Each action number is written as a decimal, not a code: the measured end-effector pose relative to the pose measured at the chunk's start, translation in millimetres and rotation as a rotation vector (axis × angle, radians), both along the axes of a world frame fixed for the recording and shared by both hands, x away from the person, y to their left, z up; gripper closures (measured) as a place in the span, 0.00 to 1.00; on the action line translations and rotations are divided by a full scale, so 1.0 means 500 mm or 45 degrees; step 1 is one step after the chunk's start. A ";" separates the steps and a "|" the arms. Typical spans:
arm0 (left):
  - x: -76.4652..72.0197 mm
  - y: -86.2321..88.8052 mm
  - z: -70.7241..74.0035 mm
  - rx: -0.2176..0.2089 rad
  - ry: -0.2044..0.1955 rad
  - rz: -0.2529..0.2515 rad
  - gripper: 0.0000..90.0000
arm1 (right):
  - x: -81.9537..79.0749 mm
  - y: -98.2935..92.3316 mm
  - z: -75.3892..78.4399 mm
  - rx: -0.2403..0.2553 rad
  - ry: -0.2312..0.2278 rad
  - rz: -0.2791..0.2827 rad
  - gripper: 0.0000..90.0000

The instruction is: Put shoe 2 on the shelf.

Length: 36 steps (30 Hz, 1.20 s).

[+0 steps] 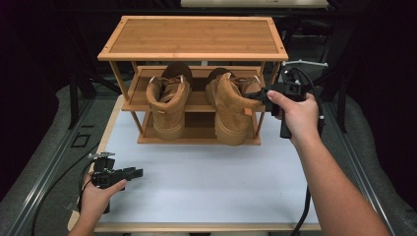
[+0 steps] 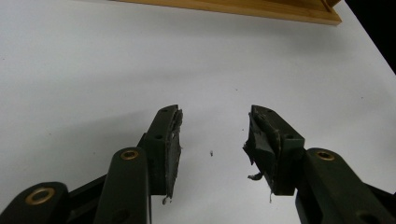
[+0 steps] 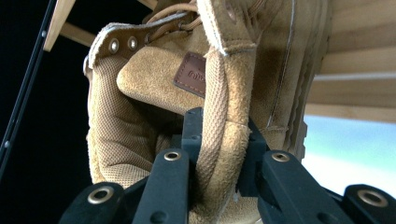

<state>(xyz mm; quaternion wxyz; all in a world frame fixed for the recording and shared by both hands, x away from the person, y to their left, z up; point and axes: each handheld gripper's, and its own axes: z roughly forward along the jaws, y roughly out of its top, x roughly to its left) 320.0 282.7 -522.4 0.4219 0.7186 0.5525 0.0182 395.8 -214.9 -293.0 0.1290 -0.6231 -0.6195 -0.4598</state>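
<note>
Two fingers (image 3: 250, 154) clamp the right boot's (image 1: 228, 105) heel loop (image 3: 215, 116).

The high view was lit from above: the white table top (image 1: 206, 172) was bright and even, while the edges of the frame stayed nearly black. The shelf (image 1: 193, 39) threw a soft shadow on its lower levels. In the left gripper view the white surface glared slightly, and faint shadows lay at the lower left. In the right gripper view the boot (image 3: 187, 93) was sharp, the left of the frame was dark, and the lower right was pale and washed out.
</note>
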 end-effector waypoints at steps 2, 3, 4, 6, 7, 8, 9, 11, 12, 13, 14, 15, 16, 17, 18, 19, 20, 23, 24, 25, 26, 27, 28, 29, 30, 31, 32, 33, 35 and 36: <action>0.000 0.000 0.000 0.001 0.000 -0.002 0.59 | 0.006 0.003 -0.003 0.006 0.001 -0.014 0.87; 0.000 0.000 -0.001 -0.001 0.000 -0.003 0.59 | 0.016 0.008 -0.010 0.031 -0.012 -0.032 0.86; 0.000 0.000 -0.001 -0.001 0.000 -0.003 0.59 | 0.016 0.008 -0.010 0.031 -0.012 -0.032 0.86; 0.000 0.000 -0.001 0.000 0.003 0.001 0.59 | 0.025 0.015 -0.014 0.024 -0.025 -0.063 0.87; 0.001 0.000 -0.001 -0.001 0.003 0.003 0.59 | 0.028 0.018 -0.016 0.024 -0.036 -0.071 0.86; 0.001 0.001 -0.001 -0.001 0.005 0.002 0.59 | 0.030 0.021 -0.017 0.024 -0.043 -0.076 0.87; 0.001 0.001 -0.001 -0.001 0.005 0.002 0.59 | 0.030 0.021 -0.017 0.024 -0.043 -0.076 0.87; 0.002 0.001 -0.001 0.002 0.004 0.001 0.59 | 0.032 0.030 -0.020 0.022 -0.059 -0.084 0.86; 0.002 0.000 -0.001 0.000 0.004 0.003 0.59 | 0.033 0.034 -0.021 0.018 -0.068 -0.088 0.87; 0.003 -0.001 -0.002 -0.004 0.004 0.003 0.59 | 0.034 0.040 -0.022 0.014 -0.078 -0.097 0.87; 0.003 -0.001 -0.002 0.003 0.003 -0.003 0.59 | 0.035 0.044 -0.024 0.009 -0.083 -0.101 0.87; 0.003 -0.002 -0.002 0.002 0.002 -0.003 0.59 | 0.036 0.051 -0.026 -0.008 -0.094 -0.103 0.86; 0.004 -0.003 -0.002 0.002 0.002 -0.003 0.59 | 0.035 0.056 -0.027 -0.015 -0.100 -0.107 0.86; 0.004 -0.003 -0.002 0.004 0.001 -0.003 0.59 | 0.034 0.071 -0.032 -0.038 -0.111 -0.096 0.86; 0.004 -0.004 -0.002 0.004 0.000 -0.003 0.59 | 0.034 0.071 -0.032 -0.038 -0.111 -0.096 0.86; 0.004 -0.004 -0.001 0.004 0.000 -0.004 0.59 | 0.028 0.088 -0.035 -0.074 -0.131 -0.088 0.84; 0.004 -0.004 -0.001 0.004 0.000 -0.005 0.59 | 0.028 0.088 -0.035 -0.074 -0.131 -0.088 0.84; 0.003 -0.004 0.000 0.004 -0.002 -0.009 0.59 | 0.020 0.096 -0.034 -0.115 -0.150 -0.091 0.80; 0.003 -0.005 0.000 0.006 -0.003 -0.008 0.59 | 0.020 0.094 -0.035 -0.109 -0.143 -0.089 0.78; 0.004 -0.006 0.001 0.008 -0.003 -0.010 0.59 | 0.020 0.090 -0.038 -0.090 -0.141 -0.089 0.76; 0.004 -0.007 0.001 0.005 -0.001 -0.008 0.59 | 0.022 0.088 -0.041 -0.064 -0.137 -0.082 0.71; 0.005 -0.009 0.001 0.005 -0.006 -0.012 0.59 | 0.022 0.088 -0.041 -0.064 -0.137 -0.082 0.71; 0.005 -0.010 0.002 0.008 -0.008 -0.015 0.59 | 0.023 0.087 -0.042 -0.062 -0.143 -0.078 0.69; 0.007 -0.012 0.005 0.008 -0.007 -0.020 0.59 | 0.023 0.086 -0.038 -0.052 -0.143 -0.065 0.58; 0.007 -0.012 0.005 0.008 -0.007 -0.020 0.59 | 0.023 0.084 -0.036 -0.032 -0.139 -0.049 0.54; 0.008 -0.014 0.006 0.006 -0.015 -0.018 0.59 | 0.023 0.084 -0.036 -0.032 -0.139 -0.049 0.54; 0.010 -0.015 0.008 0.010 -0.024 -0.025 0.59 | 0.023 0.082 -0.030 -0.009 -0.137 -0.042 0.53; 0.011 -0.017 0.010 0.013 -0.034 -0.025 0.58 | 0.023 0.081 -0.026 -0.029 -0.140 -0.047 0.53; 0.014 -0.019 0.016 0.018 -0.046 -0.034 0.58 | 0.022 0.079 -0.024 -0.034 -0.146 -0.051 0.53; 0.016 -0.021 0.022 0.022 -0.060 -0.039 0.57 | 0.021 0.071 -0.016 -0.006 -0.135 -0.047 0.53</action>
